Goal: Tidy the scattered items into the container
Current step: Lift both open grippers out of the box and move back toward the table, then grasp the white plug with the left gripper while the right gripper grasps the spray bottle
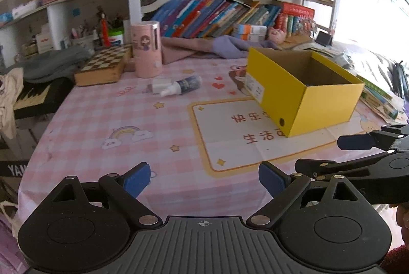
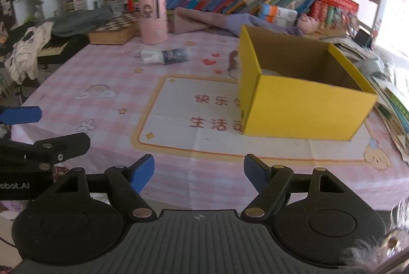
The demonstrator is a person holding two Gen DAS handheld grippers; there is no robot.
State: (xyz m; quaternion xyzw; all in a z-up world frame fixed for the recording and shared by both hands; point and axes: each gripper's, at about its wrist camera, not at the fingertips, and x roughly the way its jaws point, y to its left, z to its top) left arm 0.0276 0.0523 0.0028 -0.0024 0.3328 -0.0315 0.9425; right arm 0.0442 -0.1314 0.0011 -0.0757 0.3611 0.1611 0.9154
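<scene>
An open yellow cardboard box [image 1: 304, 92] stands on the pink checked tablecloth, right of centre; it also shows in the right wrist view [image 2: 301, 105], with something pale low inside. A small dark spray bottle with a white cap [image 1: 179, 86] lies on its side beside a white charger [image 1: 159, 84] near the table's far side; the bottle also shows in the right wrist view [image 2: 167, 56]. My left gripper [image 1: 204, 178] is open and empty over the table's near edge. My right gripper [image 2: 199, 170] is open and empty, beside the left one.
A pink cylinder [image 1: 147, 49], a chessboard box [image 1: 103, 67] and purple cloth [image 1: 204, 47] line the far side under bookshelves. Books and papers [image 1: 378, 92] pile at the right. A keyboard [image 1: 33, 97] sits off the table's left edge.
</scene>
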